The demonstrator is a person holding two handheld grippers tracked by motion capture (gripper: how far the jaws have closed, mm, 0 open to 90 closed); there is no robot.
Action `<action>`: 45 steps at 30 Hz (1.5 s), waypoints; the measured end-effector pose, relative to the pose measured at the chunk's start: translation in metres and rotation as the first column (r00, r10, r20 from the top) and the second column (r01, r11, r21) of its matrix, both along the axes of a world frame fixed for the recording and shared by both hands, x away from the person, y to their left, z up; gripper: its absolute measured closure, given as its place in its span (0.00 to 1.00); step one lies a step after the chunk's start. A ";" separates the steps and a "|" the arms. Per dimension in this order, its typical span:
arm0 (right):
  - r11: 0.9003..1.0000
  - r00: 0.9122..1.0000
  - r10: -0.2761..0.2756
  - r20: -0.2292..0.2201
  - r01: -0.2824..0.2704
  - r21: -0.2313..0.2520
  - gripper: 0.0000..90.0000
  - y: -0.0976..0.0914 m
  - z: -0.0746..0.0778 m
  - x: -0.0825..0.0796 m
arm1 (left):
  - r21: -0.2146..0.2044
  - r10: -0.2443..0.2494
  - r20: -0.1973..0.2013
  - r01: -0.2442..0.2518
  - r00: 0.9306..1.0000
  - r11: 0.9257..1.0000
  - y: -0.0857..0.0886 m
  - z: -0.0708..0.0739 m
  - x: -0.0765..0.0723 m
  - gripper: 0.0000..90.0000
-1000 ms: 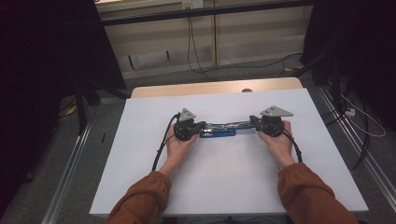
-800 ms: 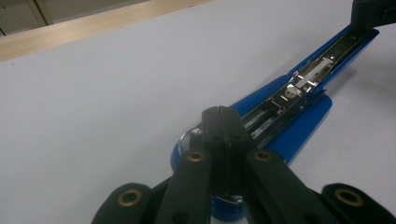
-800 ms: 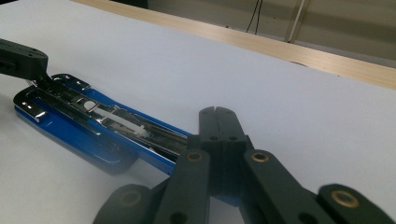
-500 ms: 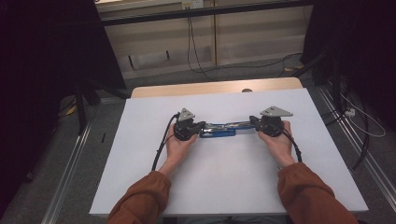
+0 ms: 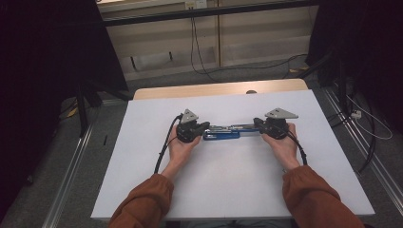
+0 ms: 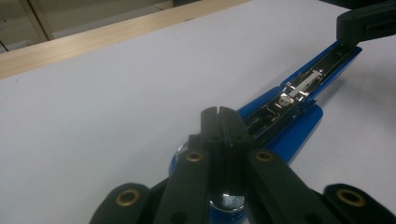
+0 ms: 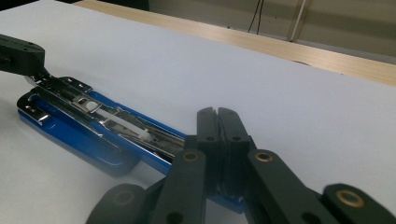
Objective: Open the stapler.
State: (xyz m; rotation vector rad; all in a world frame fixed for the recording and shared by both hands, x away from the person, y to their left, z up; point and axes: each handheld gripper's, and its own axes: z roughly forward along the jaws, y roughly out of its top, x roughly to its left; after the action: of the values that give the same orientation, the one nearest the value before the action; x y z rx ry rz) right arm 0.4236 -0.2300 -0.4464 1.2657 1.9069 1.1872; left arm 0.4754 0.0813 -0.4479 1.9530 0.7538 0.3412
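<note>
A blue stapler (image 5: pixel 222 132) lies opened out flat along the middle of the white table (image 5: pixel 228 190), its metal staple channel facing up (image 6: pixel 299 88) (image 7: pixel 84 121). My left gripper (image 5: pixel 206 126) is at the stapler's left end, jaws pressed together over the blue body (image 6: pixel 220 112). My right gripper (image 5: pixel 257 123) is at the right end, jaws likewise together above the stapler's end (image 7: pixel 216 112). Nothing shows between either pair of jaws. In each gripper view the other gripper's black tip rests at the stapler's far end (image 6: pixel 364 23) (image 7: pixel 18 56). Both hands lie on the table.
A bare wooden strip (image 5: pixel 218 89) runs along the table's far edge. Beyond it are a wall panel and hanging cables (image 5: pixel 192 38). Dark stands and floor rails flank the table on both sides.
</note>
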 end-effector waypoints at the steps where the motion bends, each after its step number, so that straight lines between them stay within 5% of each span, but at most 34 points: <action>1: 1.000 1.000 0.000 0.000 0.000 0.000 0.98 0.000 0.000 0.000 | 0.000 0.000 0.000 0.000 1.000 1.000 0.000 0.000 0.000 0.96; 13: 0.999 0.999 0.014 0.032 -0.015 0.037 0.86 0.000 0.005 -0.003 | -0.036 0.032 0.007 -0.032 0.999 0.999 0.007 0.010 -0.002 0.76; 21: 0.998 1.000 0.020 0.017 -0.020 0.054 0.59 -0.004 0.006 -0.005 | -0.033 0.068 -0.008 -0.068 0.998 0.997 0.012 0.016 -0.003 0.43; 25: 0.997 1.000 0.029 0.010 -0.030 0.068 0.40 -0.004 0.006 -0.005 | -0.026 0.084 -0.027 -0.085 0.996 0.996 0.017 0.018 -0.002 0.32; 26: 0.996 1.000 0.026 0.014 -0.028 0.083 0.27 -0.004 0.007 -0.005 | -0.024 0.082 -0.026 -0.083 0.996 0.996 0.018 0.019 -0.003 0.25; 28: 0.996 1.000 0.024 0.017 -0.026 0.088 0.23 -0.003 0.007 -0.005 | -0.015 0.078 -0.010 -0.078 0.997 0.997 0.018 0.020 -0.003 0.23; 30: 0.995 1.000 0.016 0.025 -0.018 0.096 0.15 -0.004 0.008 -0.006 | -0.014 0.075 -0.021 -0.075 0.997 0.997 0.017 0.020 -0.005 0.09; 35: 0.994 0.999 0.022 0.023 -0.024 0.103 0.12 -0.007 0.008 -0.007 | 0.015 0.041 -0.017 -0.041 0.999 0.999 0.018 0.020 -0.013 0.05; 41: 0.996 0.999 0.026 0.023 -0.028 0.082 0.10 -0.010 0.010 -0.013 | -0.030 0.043 -0.029 -0.043 0.999 0.999 0.033 0.022 -0.021 0.04; 45: 0.997 0.999 0.021 0.035 -0.023 0.071 0.10 -0.013 0.012 -0.017 | -0.019 0.051 0.008 -0.051 0.999 0.999 0.040 0.023 -0.029 0.04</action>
State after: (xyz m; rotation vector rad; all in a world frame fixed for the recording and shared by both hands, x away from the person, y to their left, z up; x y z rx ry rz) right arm 0.4065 -0.2431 -0.4342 1.2558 1.8731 1.2906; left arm 0.4460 0.1210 -0.4253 1.9161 0.8000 0.3716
